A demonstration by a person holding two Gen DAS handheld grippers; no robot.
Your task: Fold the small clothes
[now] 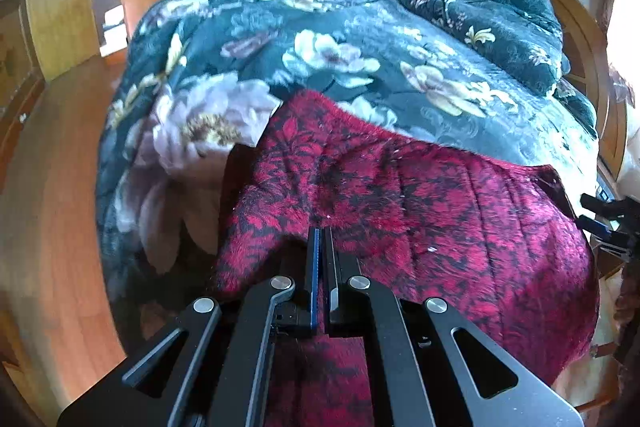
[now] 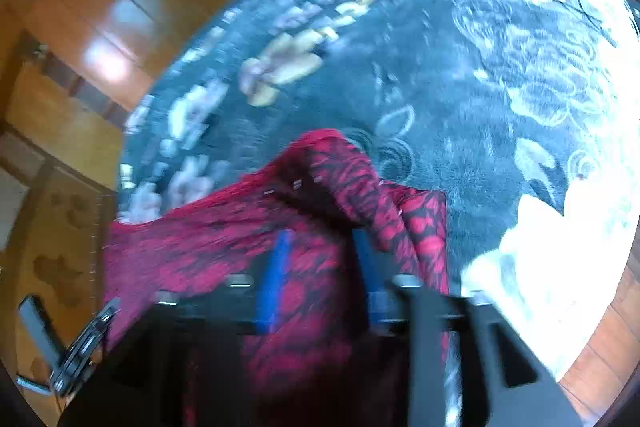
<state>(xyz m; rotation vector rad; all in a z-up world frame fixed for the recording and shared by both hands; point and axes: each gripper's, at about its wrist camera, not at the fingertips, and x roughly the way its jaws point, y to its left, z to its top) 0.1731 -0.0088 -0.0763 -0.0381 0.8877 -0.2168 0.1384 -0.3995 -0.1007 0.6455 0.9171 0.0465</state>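
Left gripper [image 1: 322, 231]: jaws nearly together, only a thin slit between them; no cloth seemed pinched there, the tips hanging just over the near left part of the garment.
Garment [image 1: 400, 203]: a red and black patterned piece lay spread on the floral bedspread [image 1: 320, 59], toward the bed's near edge, mostly flat, its left side hanging over the edge.
Right gripper [image 2: 322, 239]: jaws about half apart, standing over the cloth; blur hid whether the pads touched it.
Right corner [image 2: 420, 223]: looked turned up or doubled over.
Progress: early, I judged; at most one small fold begun, the main folds still left.
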